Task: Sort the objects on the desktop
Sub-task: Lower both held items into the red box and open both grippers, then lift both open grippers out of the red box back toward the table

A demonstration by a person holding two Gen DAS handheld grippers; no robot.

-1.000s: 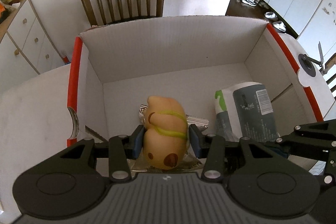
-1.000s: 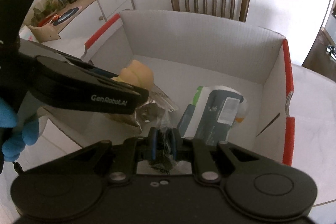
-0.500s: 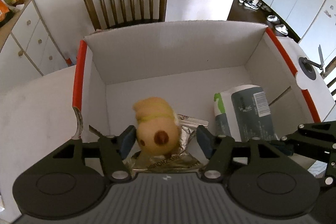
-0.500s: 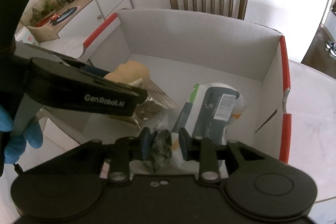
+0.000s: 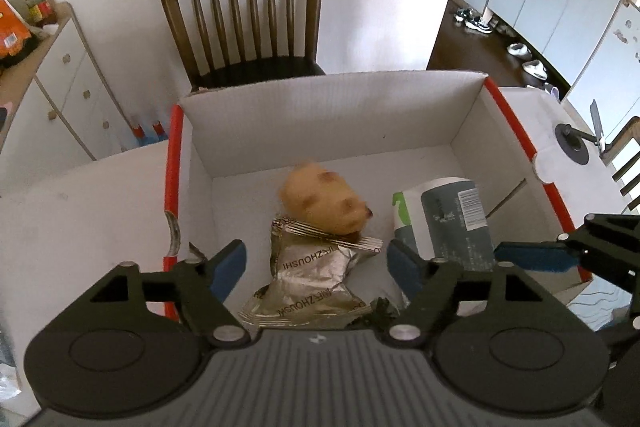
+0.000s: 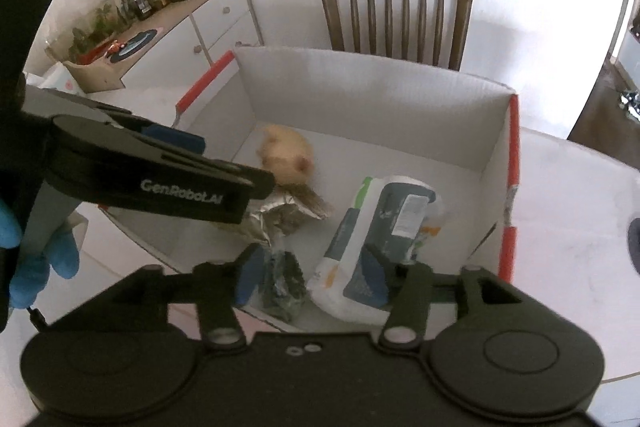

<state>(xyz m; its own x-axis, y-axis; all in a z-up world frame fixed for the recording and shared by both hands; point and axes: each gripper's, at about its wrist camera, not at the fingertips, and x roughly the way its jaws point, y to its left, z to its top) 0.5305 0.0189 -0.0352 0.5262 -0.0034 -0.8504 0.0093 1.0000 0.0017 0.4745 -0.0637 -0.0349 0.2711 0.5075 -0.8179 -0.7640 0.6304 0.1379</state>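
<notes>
A white cardboard box (image 5: 332,115) with red rims stands on the white table. Inside lie a tan plush toy (image 5: 324,199), blurred, a silver foil packet (image 5: 312,267), a grey and white package (image 5: 444,223) and a small dark wrapped item (image 6: 282,283). My left gripper (image 5: 316,265) is open and empty above the box's near edge, over the foil packet. My right gripper (image 6: 310,277) is open and empty, with the dark item below its left finger. The plush (image 6: 288,155), foil packet (image 6: 280,219), package (image 6: 384,227) and box (image 6: 360,103) also show in the right wrist view.
A brown wooden chair (image 5: 248,19) stands behind the box. A white cabinet (image 5: 52,91) with snacks is at the left. A black round object (image 5: 572,147) sits on the table right of the box. The left gripper body (image 6: 132,175) crosses the right wrist view.
My left gripper opened and let go of the plush toy, which dropped into the box. My right gripper opened and released the dark item. Both grippers pulled back and up.
</notes>
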